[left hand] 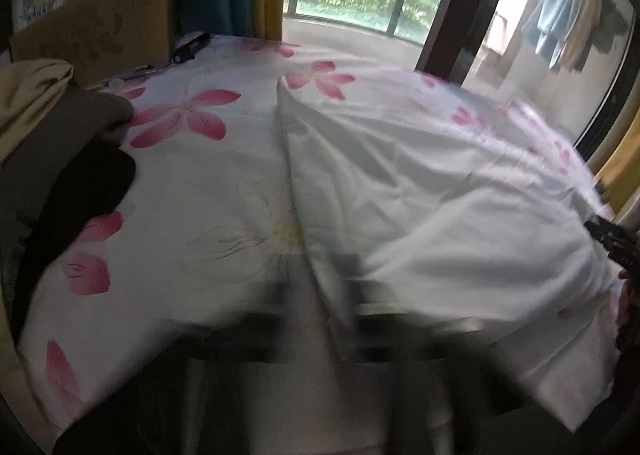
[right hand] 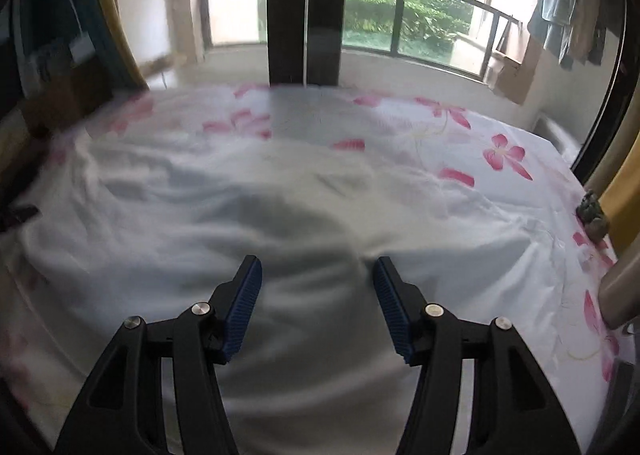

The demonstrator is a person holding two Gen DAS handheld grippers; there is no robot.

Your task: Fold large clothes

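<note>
- The white garment [left hand: 420, 191] lies spread over the floral bedsheet [left hand: 192, 159], one straight edge running down the middle; it looks partly folded at most.
- The right tool [right hand: 318, 307] hovers over the cloth, jaws apart, holding nothing.
- The left tool is a blur, so its state cannot be told.
- Most folds remain.

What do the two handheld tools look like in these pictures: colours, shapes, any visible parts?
The right tool has black plastic linkage arms with cut-out slots and round silver pivot bolts; its fingers carry blue ribbed pads. The left tool shows only as a dark, blurred shape, so its details cannot be told. No cables or sleeves are visible.
</note>
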